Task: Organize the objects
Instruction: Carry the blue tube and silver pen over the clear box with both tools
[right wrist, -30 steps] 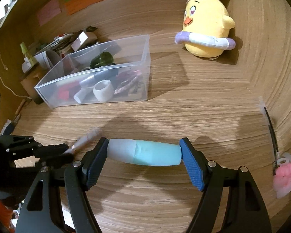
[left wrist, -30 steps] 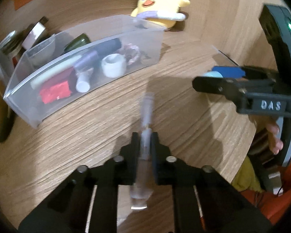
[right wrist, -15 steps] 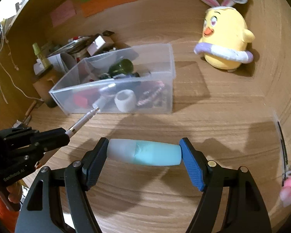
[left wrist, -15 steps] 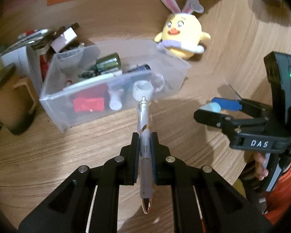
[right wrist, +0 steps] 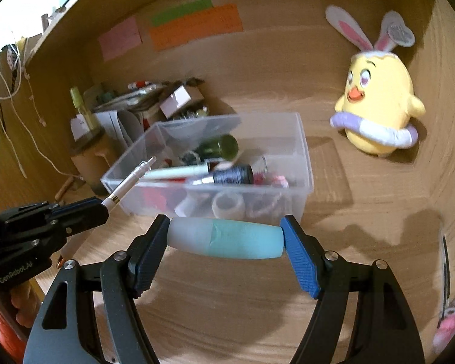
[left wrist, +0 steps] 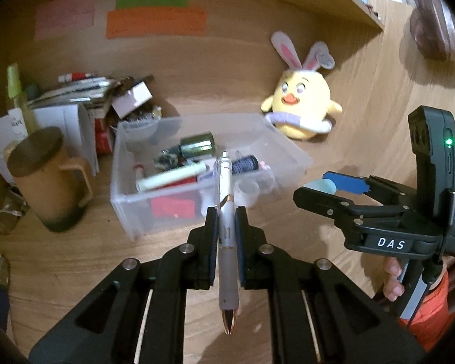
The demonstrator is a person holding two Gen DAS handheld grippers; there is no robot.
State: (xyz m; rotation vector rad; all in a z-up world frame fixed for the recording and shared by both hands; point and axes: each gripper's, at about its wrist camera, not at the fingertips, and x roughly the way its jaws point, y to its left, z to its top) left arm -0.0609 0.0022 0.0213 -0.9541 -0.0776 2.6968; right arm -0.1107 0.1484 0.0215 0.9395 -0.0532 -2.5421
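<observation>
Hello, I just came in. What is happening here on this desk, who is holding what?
A person is tidying a wooden desk with a handheld claw in each hand. The left claw is shut on a silver pen, held lengthwise between its fingers. The right claw grips a pale blue tube by its two ends. Both are held in the air in front of a clear plastic bin already holding small items. Neither thing is in the bin yet. A yellow plush chick sits behind.

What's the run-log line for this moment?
left gripper: shut on pen | right gripper: shut on teal tube | clear bin: ahead
</observation>
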